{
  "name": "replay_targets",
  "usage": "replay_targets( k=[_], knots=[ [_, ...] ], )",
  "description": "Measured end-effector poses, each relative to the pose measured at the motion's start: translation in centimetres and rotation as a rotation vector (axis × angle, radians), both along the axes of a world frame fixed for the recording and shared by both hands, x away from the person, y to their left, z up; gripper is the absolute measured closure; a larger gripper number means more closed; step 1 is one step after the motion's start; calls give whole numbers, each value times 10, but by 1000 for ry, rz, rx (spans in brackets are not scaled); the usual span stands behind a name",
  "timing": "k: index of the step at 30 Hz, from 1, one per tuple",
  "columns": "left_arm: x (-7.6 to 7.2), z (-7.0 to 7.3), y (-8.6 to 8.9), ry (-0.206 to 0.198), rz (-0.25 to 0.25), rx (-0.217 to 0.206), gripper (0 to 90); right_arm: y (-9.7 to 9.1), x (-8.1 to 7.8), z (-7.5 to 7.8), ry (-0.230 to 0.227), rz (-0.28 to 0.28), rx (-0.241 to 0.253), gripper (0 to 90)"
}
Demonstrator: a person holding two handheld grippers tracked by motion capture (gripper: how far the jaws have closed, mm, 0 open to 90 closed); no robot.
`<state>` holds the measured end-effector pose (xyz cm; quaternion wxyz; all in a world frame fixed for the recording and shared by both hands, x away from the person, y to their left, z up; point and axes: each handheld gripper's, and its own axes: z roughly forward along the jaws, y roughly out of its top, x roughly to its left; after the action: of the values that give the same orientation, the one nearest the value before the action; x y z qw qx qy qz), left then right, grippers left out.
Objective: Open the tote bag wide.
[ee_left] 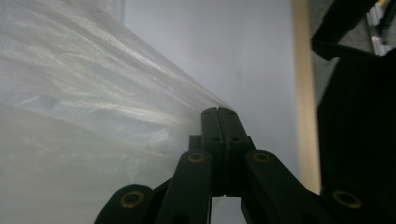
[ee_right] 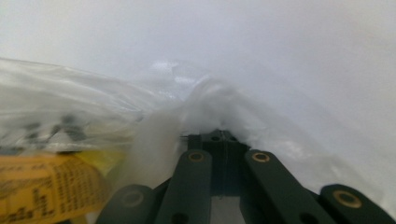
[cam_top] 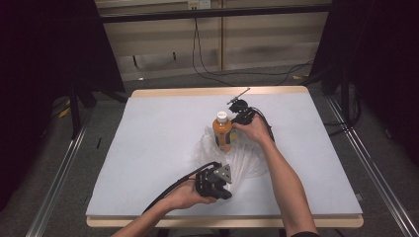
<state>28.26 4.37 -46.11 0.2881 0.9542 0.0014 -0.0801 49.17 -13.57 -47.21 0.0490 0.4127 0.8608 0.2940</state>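
Note:
An orange bottle (cam_top: 223, 131) with a white cap stands upright in the mouth of a crumpled clear plastic bag (cam_top: 247, 160) in the middle of the table. My right gripper (cam_top: 236, 123) is just right of the bottle, shut on the bag's film, which bunches around its closed tips (ee_right: 219, 137). The bottle's yellow label (ee_right: 46, 186) shows through the plastic (ee_right: 93, 107) at the lower left of the right gripper view. My left gripper (cam_top: 225, 190) lies near the front edge. It is shut on the bag's near edge, and the film (ee_left: 93, 116) stretches taut away from its tips (ee_left: 218, 112).
A pale sheet (cam_top: 158, 138) covers the wooden table, bare on the left and the far right. The table's wooden rim (ee_left: 306, 116) runs close beside the left gripper. Dark stands and cables lie on the floor beyond the far edge.

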Motion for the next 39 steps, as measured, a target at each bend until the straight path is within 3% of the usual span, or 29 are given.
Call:
replay_targets(
  k=[3, 5, 6, 7, 9, 11, 16, 21, 28, 31, 34, 36, 37, 39],
  knots=[
    [-3, -2, 2, -16, 30, -23, 900, -2, 5, -1, 11, -11, 18, 900],
    [-1, -3, 4, 8, 30, -34, 900, -1, 5, -1, 10, -20, 15, 900],
    [-1, -3, 4, 0, 27, -34, 900, -1, 4, -1, 4, -19, 13, 900],
    [0, -1, 5, 12, 8, -19, 900, -1, 3, 0, 0, -13, 5, 900],
    [-2, -2, 6, -10, 37, -35, 900, -2, 1, 0, -1, -11, 11, 900],
    [2, 3, 12, -8, 64, -92, 900, -9, -6, 6, -19, -12, 68, 900],
    [17, 17, 27, 14, 157, -195, 900, -29, -21, 24, -82, -15, 143, 900],
    [24, 32, 38, -1, 199, -250, 900, -43, -42, 40, -141, 5, 228, 900],
    [32, 51, 47, -27, 245, -320, 900, -54, -72, 54, -182, 37, 246, 900],
    [44, 68, 43, -47, 257, -362, 900, -53, -86, 57, -199, 66, 264, 900],
    [50, 72, 39, -70, 268, -353, 900, -51, -92, 57, -195, 87, 273, 900],
    [65, 67, 31, -86, 295, -298, 900, -48, -103, 50, -171, 128, 278, 900],
    [65, 67, 31, -86, 295, -298, 900, -48, -103, 50, -171, 128, 278, 900],
    [75, 50, 25, -87, 315, -230, 900, -43, -110, 41, -149, 160, 268, 900]
  ],
)
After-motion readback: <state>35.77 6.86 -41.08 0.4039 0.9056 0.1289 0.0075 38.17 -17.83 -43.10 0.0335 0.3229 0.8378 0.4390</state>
